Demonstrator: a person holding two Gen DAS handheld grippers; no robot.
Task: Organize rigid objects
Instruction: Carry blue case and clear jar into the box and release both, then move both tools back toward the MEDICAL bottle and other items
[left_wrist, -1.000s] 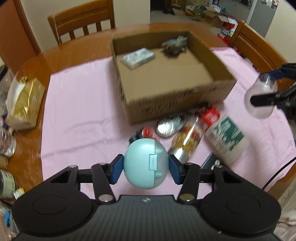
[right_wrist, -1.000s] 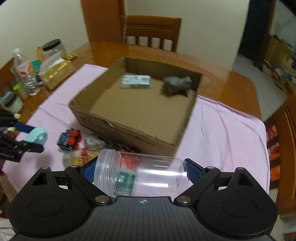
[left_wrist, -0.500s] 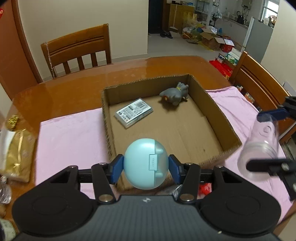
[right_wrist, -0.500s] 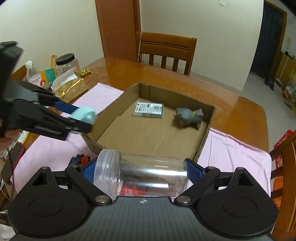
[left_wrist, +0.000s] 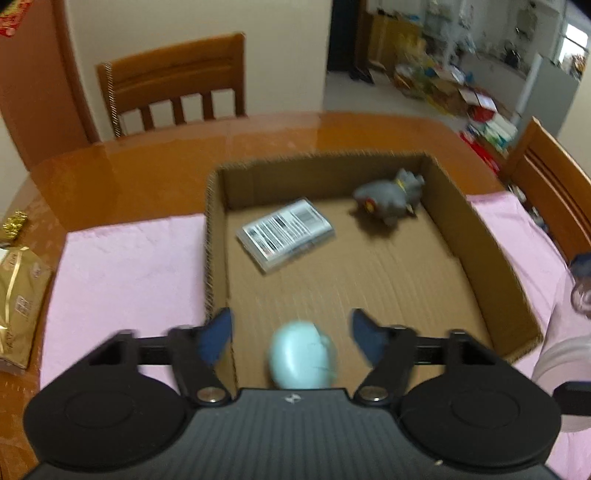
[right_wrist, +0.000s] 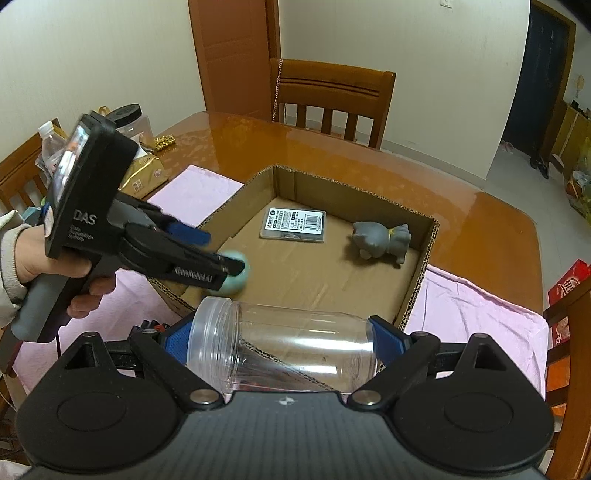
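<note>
**Now over the box: egg loose, jar clamped**

Just inside the near wall of the cardboard box (left_wrist: 476, 236), the pale blue egg (left_wrist: 302, 356) sits between the blue pads of the left tool (left_wrist: 291, 334), whose jaws are opening; neither pad touches it. It is blurred, its long axis running roughly away from the tool, toward the box's far wall.

The right tool (right_wrist: 284, 341) pinches a clear plastic jar (right_wrist: 284, 350) end to end, lying crosswise, its threaded mouth toward the left pad. It hangs over the box's near wall.

Against the box's far wall lie a flat labelled case (left_wrist: 286, 234) and, toward the far right corner, a grey toy animal (left_wrist: 389, 197) on its side. The box floor between them and the egg is bare cardboard. The box rests on a pink cloth (left_wrist: 122, 266) on the wooden counter (left_wrist: 147, 173).
</note>
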